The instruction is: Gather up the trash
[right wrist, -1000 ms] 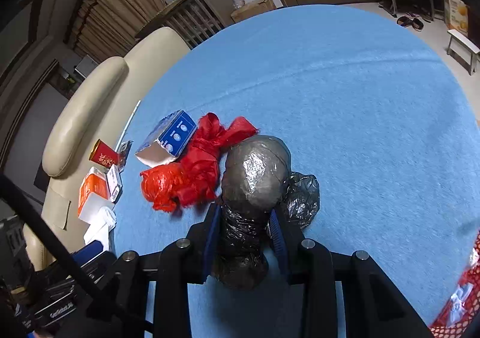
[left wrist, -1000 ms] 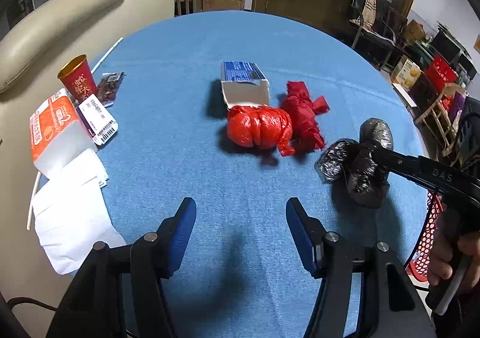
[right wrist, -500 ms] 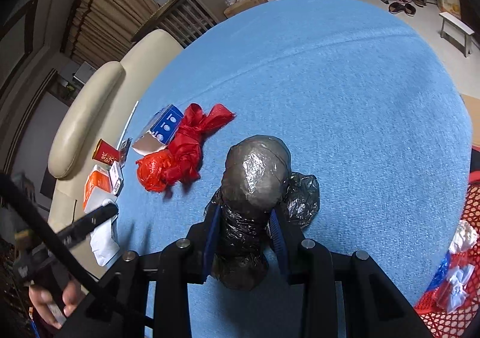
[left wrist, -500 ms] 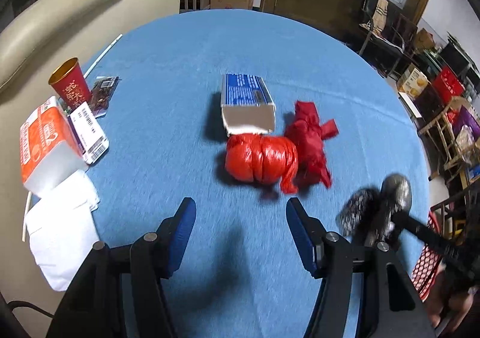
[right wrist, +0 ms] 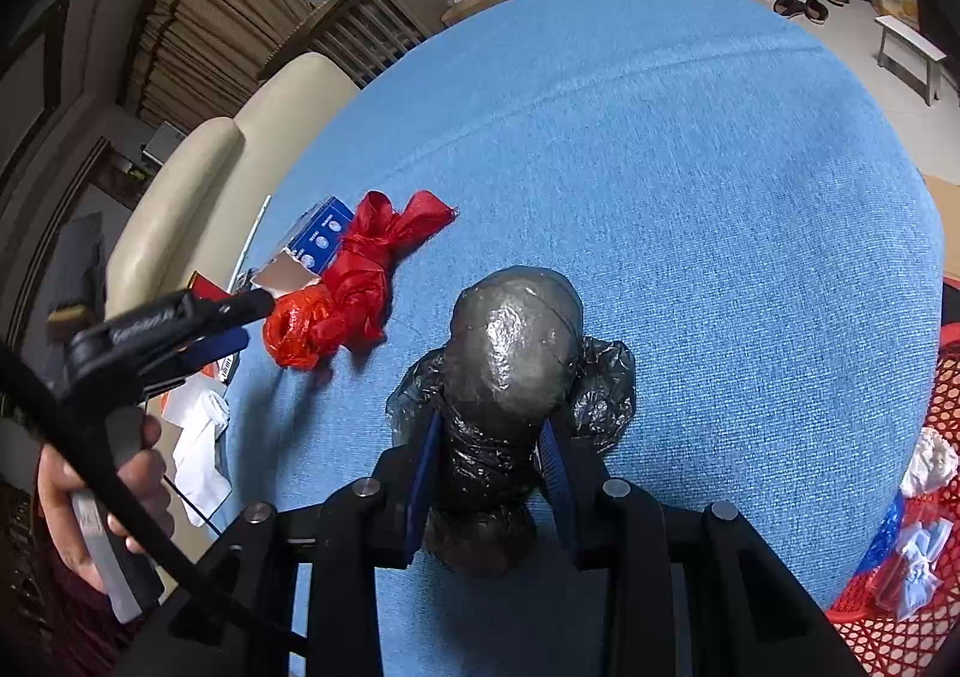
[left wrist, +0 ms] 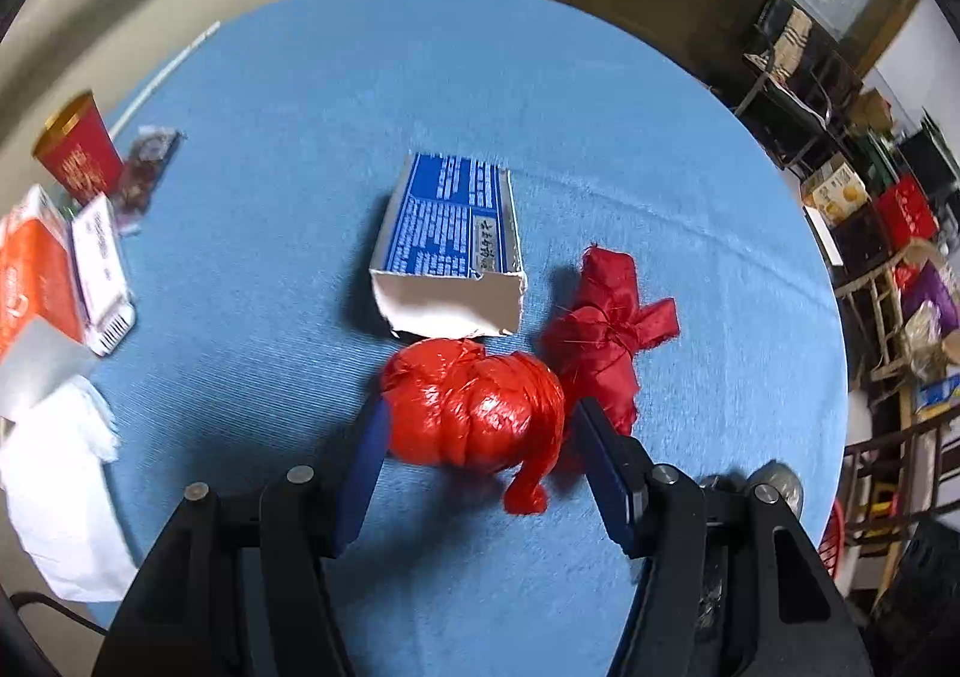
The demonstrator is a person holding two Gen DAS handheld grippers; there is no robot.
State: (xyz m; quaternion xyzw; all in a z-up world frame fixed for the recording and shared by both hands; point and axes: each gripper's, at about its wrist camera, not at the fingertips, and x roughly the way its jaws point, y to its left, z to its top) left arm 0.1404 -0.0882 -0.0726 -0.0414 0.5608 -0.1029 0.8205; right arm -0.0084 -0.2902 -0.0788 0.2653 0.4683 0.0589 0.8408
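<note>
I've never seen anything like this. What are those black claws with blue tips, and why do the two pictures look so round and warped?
No robot here: a person holds one trigger-operated gripper in each hand, and each carries a wide-angle camera looking along its fingers. The left gripper is open, straddling a shiny red bag bundle on the blue table. Beside it lie a blue box and a darker red bundle. The right gripper is shut on a black bag bundle; a red mesh basket with trash in it shows at the table edge.

Box (left wrist: 447, 251) behind tied bag (left wrist: 474, 407), knotted bag (left wrist: 606, 335) right, cup (left wrist: 78, 149) far left
</note>
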